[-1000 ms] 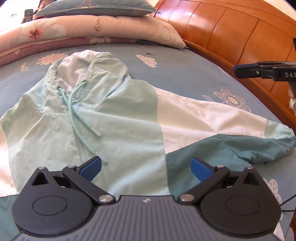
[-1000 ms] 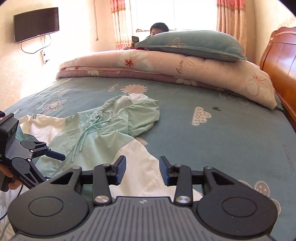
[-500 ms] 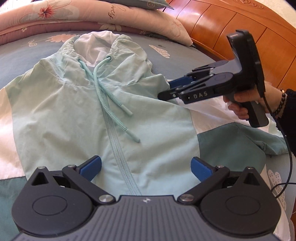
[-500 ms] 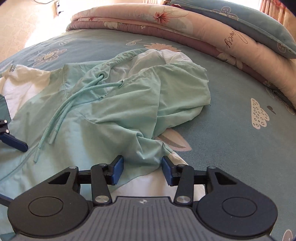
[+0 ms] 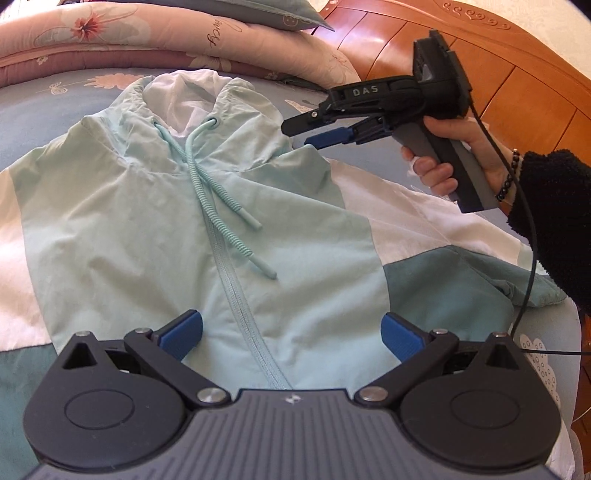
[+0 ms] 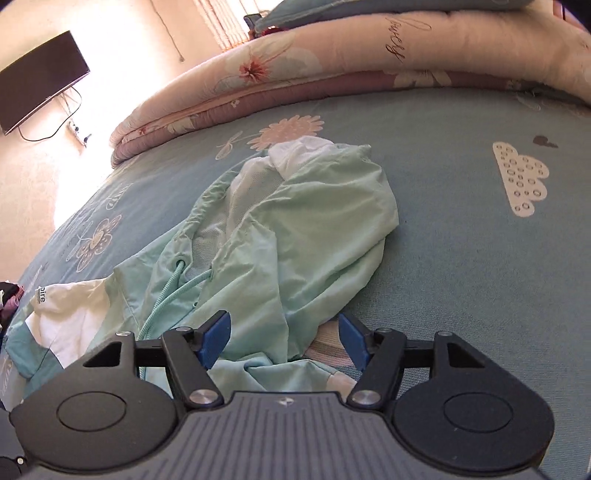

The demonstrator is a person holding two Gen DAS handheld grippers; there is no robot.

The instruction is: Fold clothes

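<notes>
- Folded quilt point(image 5: 177, 48) and pillow point(image 5: 295, 16) wall off the far edge — headboard point(image 5: 498, 74) closes the right.
- Bare bedsheet point(image 6: 480, 240) right of the hooded jacket point(image 5: 184, 229) lies open.

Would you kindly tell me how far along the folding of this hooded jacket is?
Done: the jacket lies spread face up on the bed, zipped, with no fold made. In hand: the right tongs are opening at the hood's edge beside the shoulder, pressing on nothing; the left tongs hover open over the zipper. Left: folding the hood, sleeves and body.
</notes>
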